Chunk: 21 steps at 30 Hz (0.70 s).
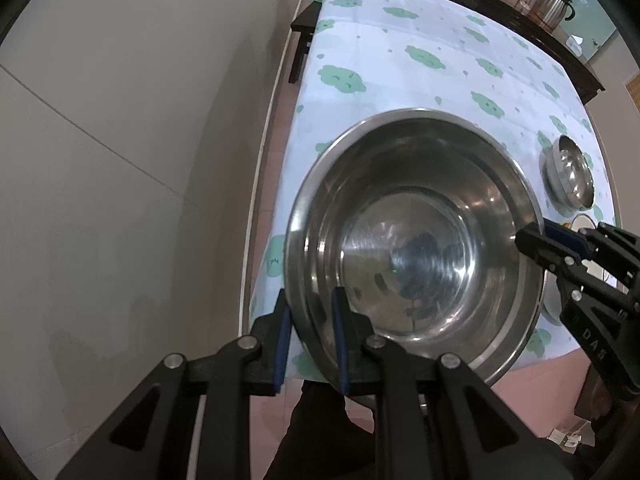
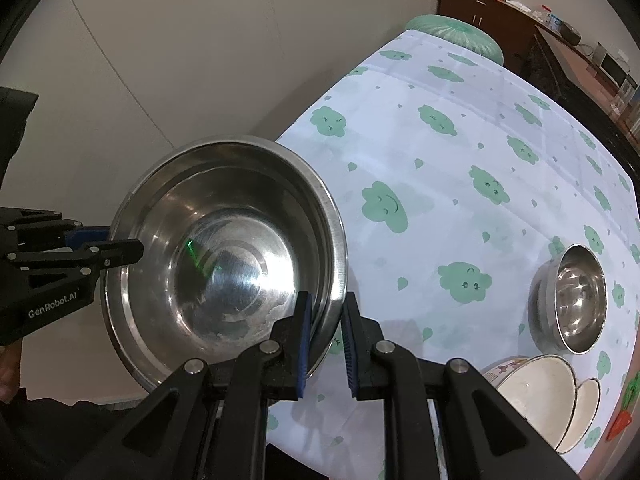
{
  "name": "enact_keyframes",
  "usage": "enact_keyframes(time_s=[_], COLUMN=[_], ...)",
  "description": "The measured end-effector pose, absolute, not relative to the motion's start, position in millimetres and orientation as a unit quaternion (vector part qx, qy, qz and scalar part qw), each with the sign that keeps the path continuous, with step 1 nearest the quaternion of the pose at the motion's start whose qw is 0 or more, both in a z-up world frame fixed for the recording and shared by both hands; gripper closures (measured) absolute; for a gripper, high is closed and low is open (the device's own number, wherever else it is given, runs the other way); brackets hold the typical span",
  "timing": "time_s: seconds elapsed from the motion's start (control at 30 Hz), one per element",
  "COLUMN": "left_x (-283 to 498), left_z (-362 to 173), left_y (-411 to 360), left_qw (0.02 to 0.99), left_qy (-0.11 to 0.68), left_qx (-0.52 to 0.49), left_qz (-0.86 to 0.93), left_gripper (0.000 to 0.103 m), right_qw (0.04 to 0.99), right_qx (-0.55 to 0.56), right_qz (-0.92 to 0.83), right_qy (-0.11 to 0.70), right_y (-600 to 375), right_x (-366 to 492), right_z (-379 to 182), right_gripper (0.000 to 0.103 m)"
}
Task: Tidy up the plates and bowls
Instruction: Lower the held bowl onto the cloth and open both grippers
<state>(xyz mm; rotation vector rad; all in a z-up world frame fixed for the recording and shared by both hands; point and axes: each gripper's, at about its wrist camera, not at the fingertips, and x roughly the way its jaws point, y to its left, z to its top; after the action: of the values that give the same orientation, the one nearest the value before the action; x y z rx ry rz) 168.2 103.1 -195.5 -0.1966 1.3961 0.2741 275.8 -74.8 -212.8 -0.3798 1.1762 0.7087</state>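
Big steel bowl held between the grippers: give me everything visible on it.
The large steel bowl is round, shiny stainless metal with a rolled rim, deep sloped walls and a flat reflective base; a second rim line inside hints at nested bowls, unclear. It looks empty, with whitish smears near the bottom. It is held at the tablecloth's near edge, mouth tilted towards the cameras. The left gripper clamps one rim side, the right gripper the opposite side.

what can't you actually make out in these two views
- Left wrist view: whether the big steel bowl rests on the tablecloth; its own body hides that.
- Right wrist view: white bowls overlap, hiding the rear one.
- Sideboard items: too small to identify.
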Motion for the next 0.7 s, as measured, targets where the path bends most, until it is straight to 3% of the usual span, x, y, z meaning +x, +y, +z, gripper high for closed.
enact_keyframes(time_s=[0.7], left_x=[165.1], left_z=[-217.4], left_y=[107.2], left_qw=[0.735], left_qy=[0.659], left_qx=[-0.093], left_qz=[0.127], left_gripper=[0.087], right_qw=[0.731], right_qx=[-0.187], right_qz=[0.330], right_qy=[0.568], right_y=[-67.3], right_x=[266.1], right_z=[-237.3], right_gripper=[0.086])
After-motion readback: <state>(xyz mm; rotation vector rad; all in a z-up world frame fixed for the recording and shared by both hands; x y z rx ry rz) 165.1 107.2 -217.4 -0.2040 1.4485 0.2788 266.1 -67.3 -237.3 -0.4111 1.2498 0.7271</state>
